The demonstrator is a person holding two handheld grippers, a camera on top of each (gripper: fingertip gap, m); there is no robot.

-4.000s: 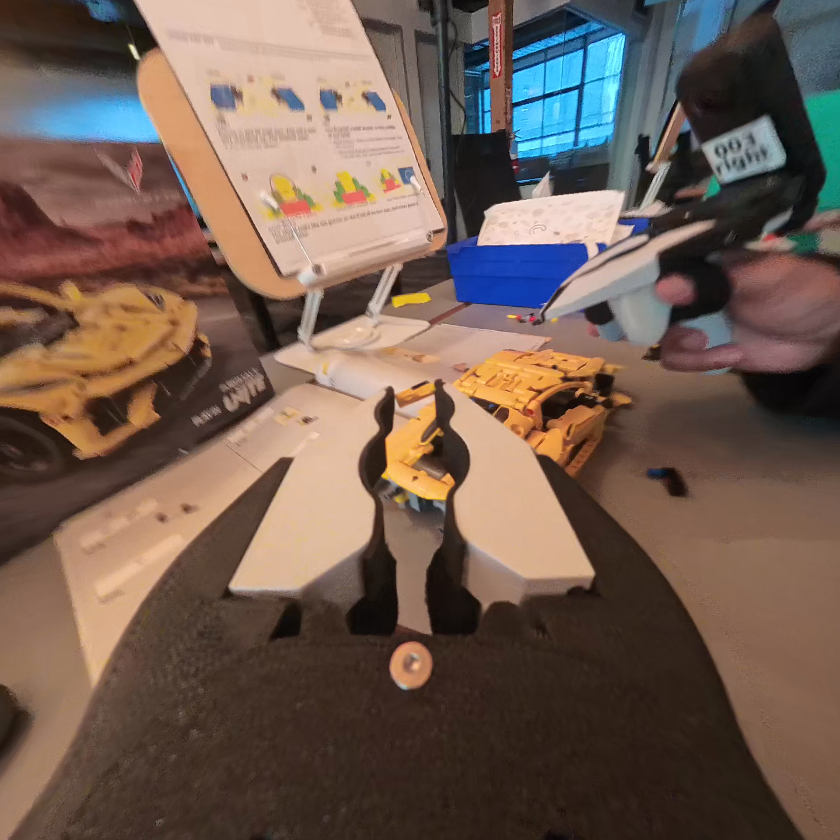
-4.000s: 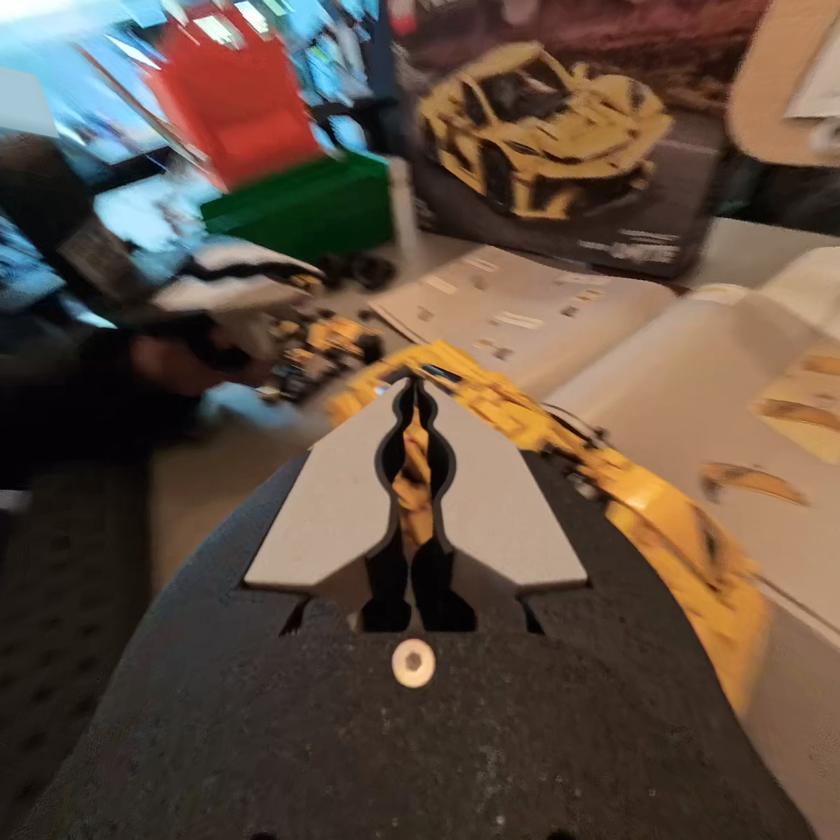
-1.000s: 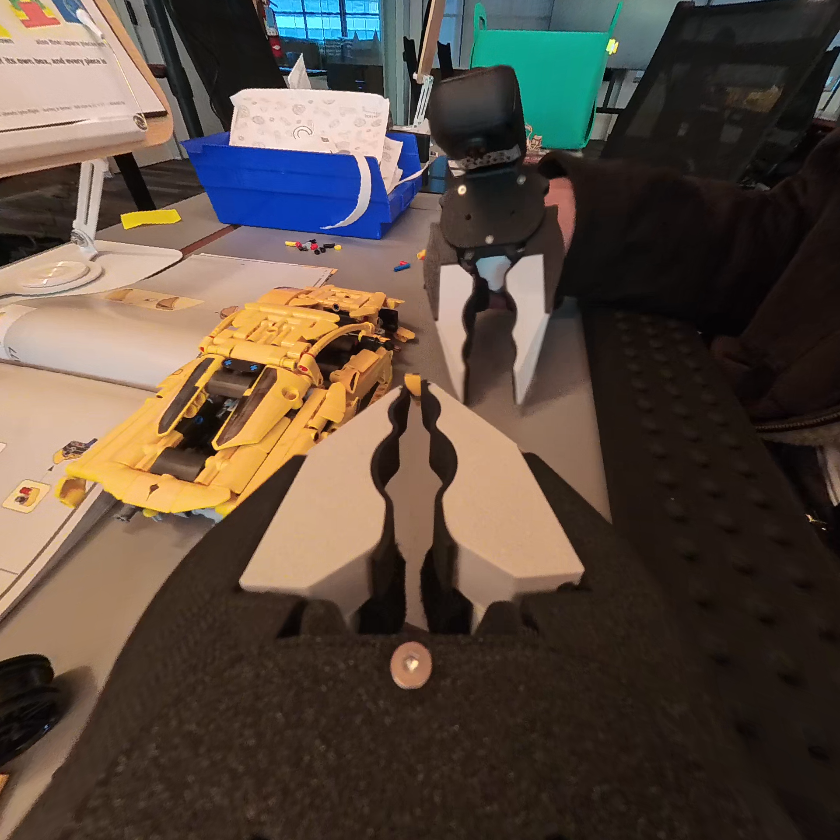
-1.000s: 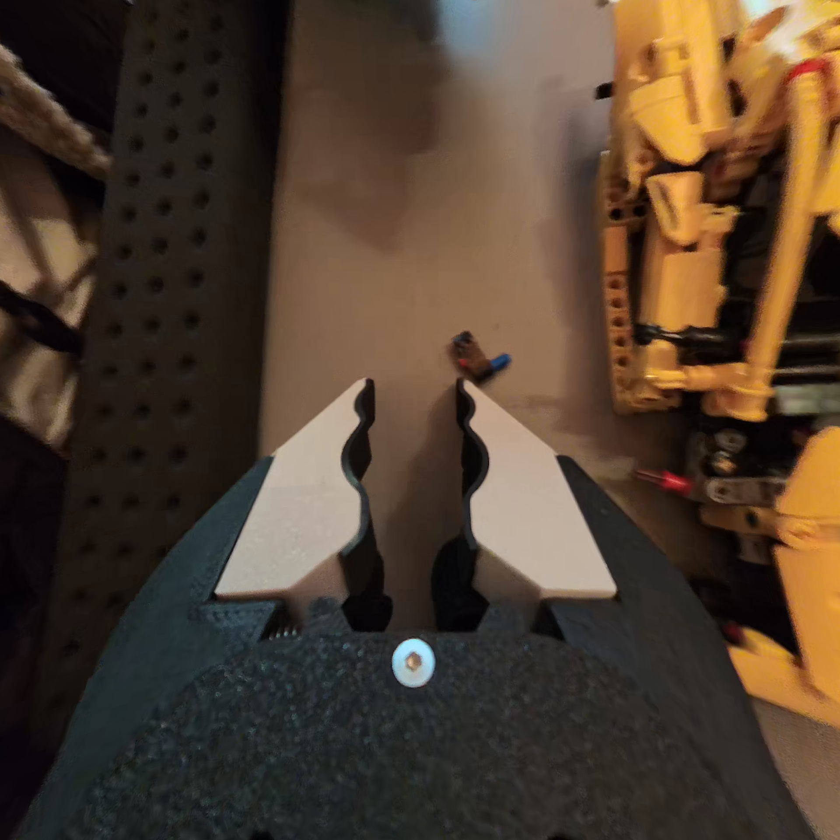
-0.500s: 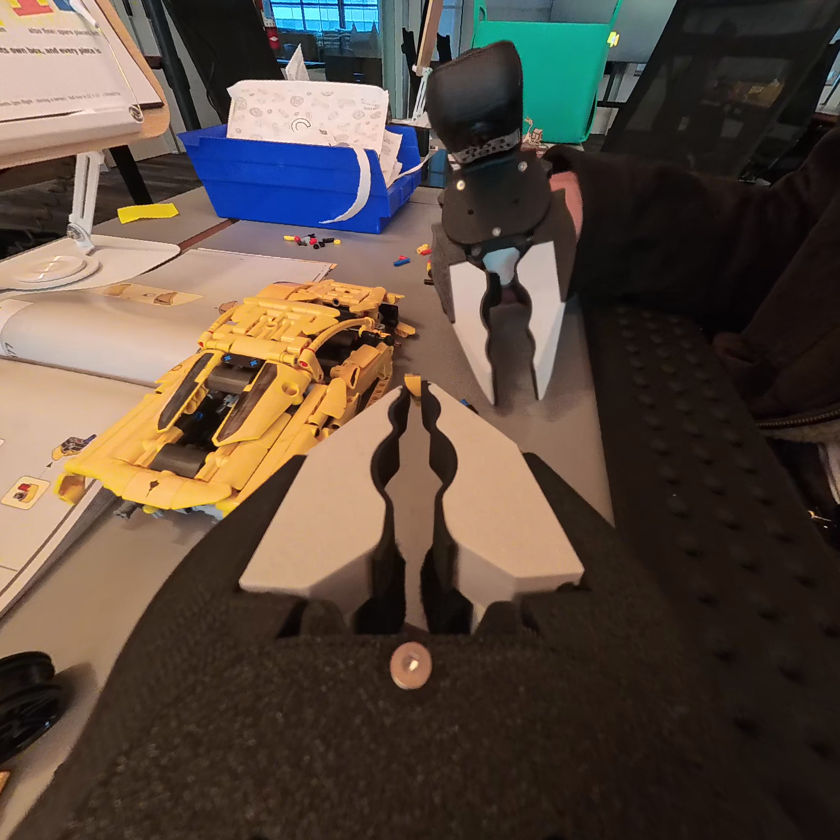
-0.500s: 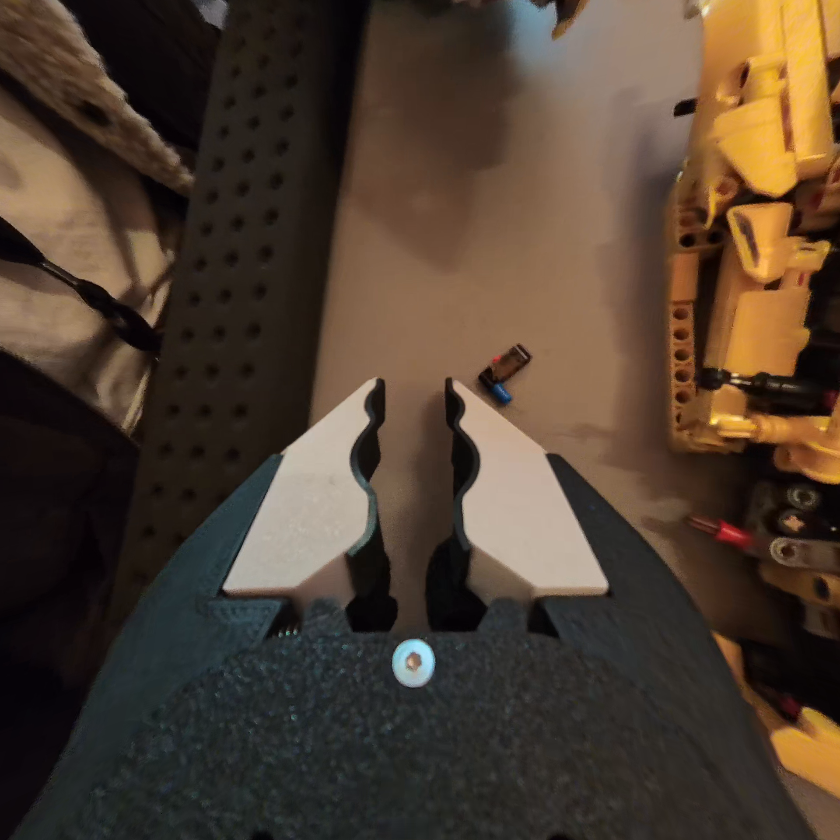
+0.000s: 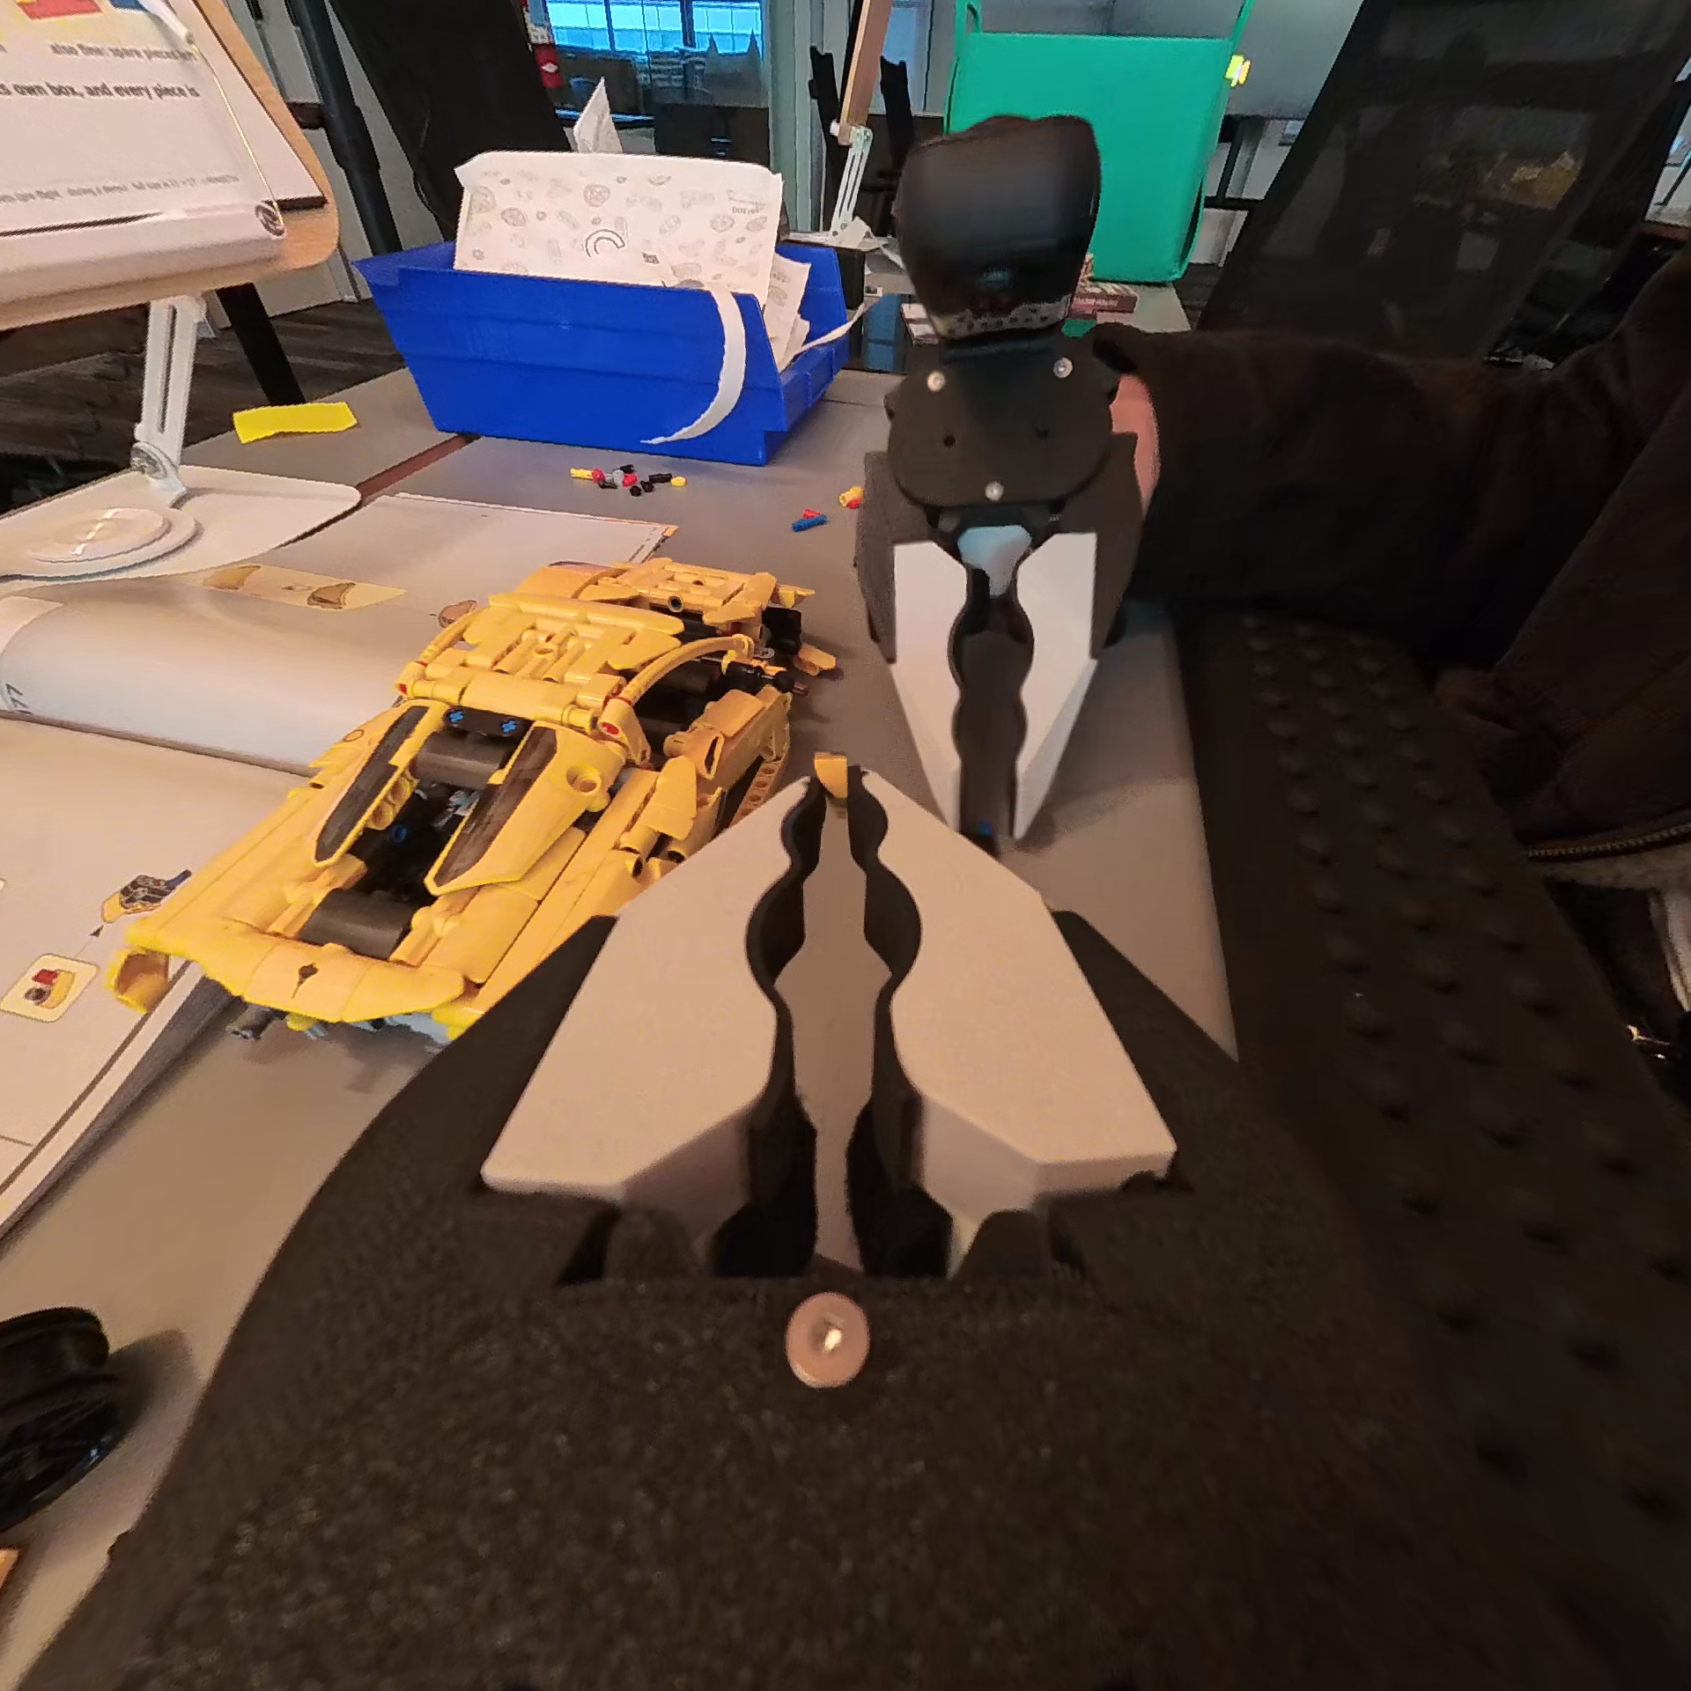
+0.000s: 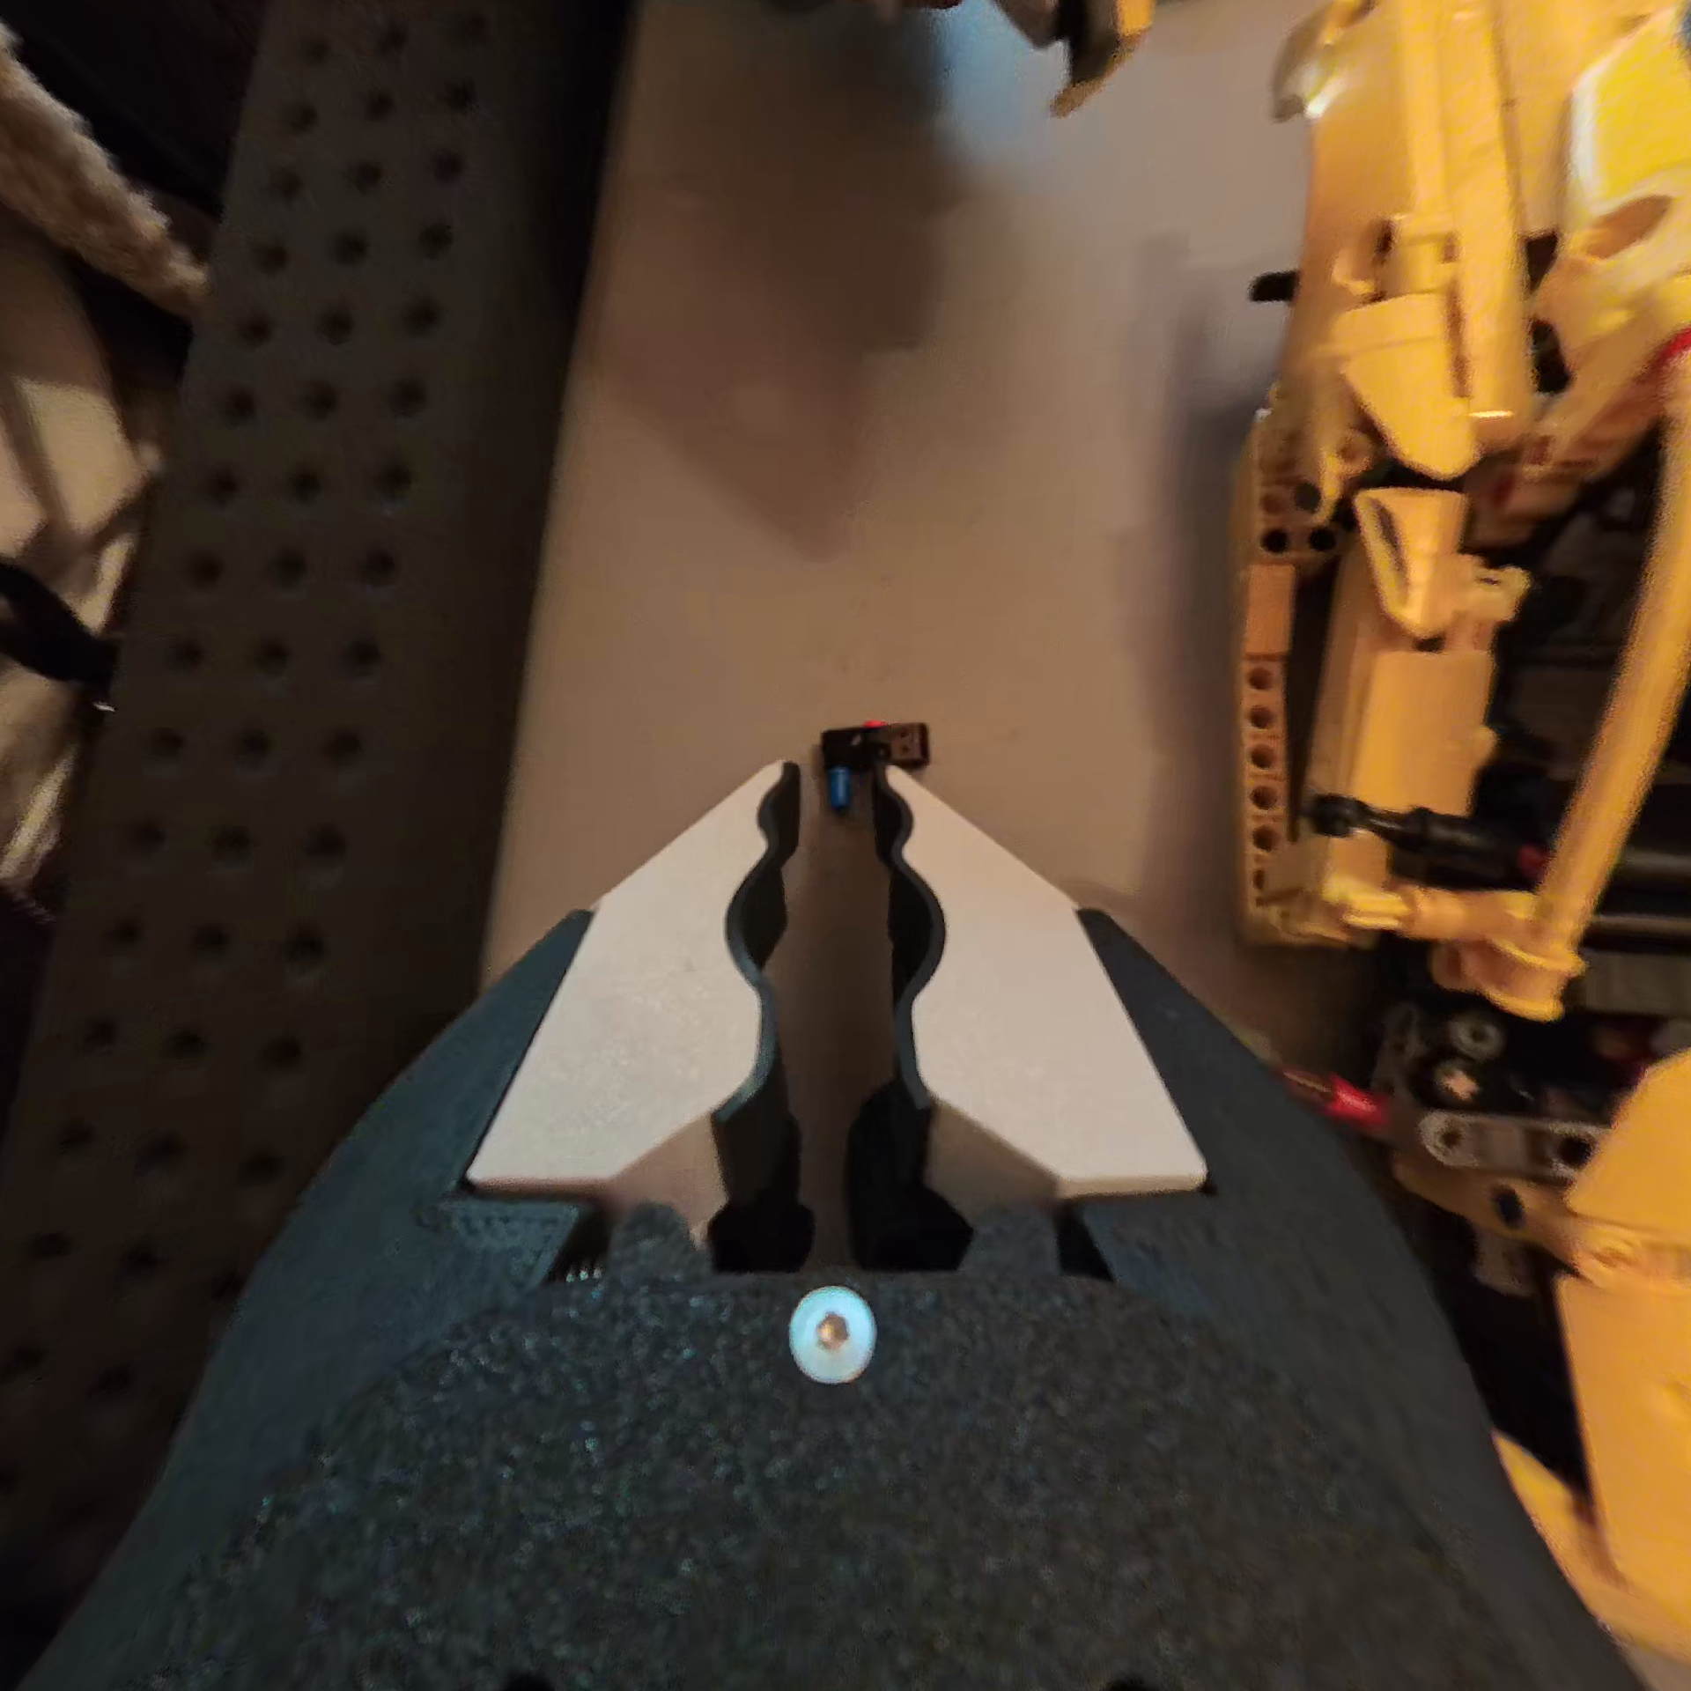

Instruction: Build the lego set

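Note:
A partly built yellow lego car [image 7: 512,787] lies on the grey table; its side also shows in the right wrist view [image 8: 1427,640]. My left gripper [image 7: 831,787] is shut on a small yellow piece [image 7: 829,770] at its tips, held beside the car's rear. My right gripper [image 8: 837,778] points straight down at the table, jaws narrowly open. A small black piece with a blue pin [image 8: 874,743] lies at its tips, the blue pin between them, untouched. The right gripper also shows in the left wrist view [image 7: 986,823], just right of the car.
A black perforated mat [image 7: 1418,1007] runs along the table's right side under a dark sleeve [image 7: 1373,476]. Behind stand a blue bin with paper [image 7: 586,366], an instruction stand [image 7: 137,183], open booklets [image 7: 183,659] and loose small pieces [image 7: 622,476]. A black tyre [image 7: 46,1400] lies front left. About 11 cm separates my left fingertips from my right.
My right gripper has come down to the table and its jaws have narrowed around the blue pin of the black piece. My left gripper still holds the yellow piece and has barely moved.

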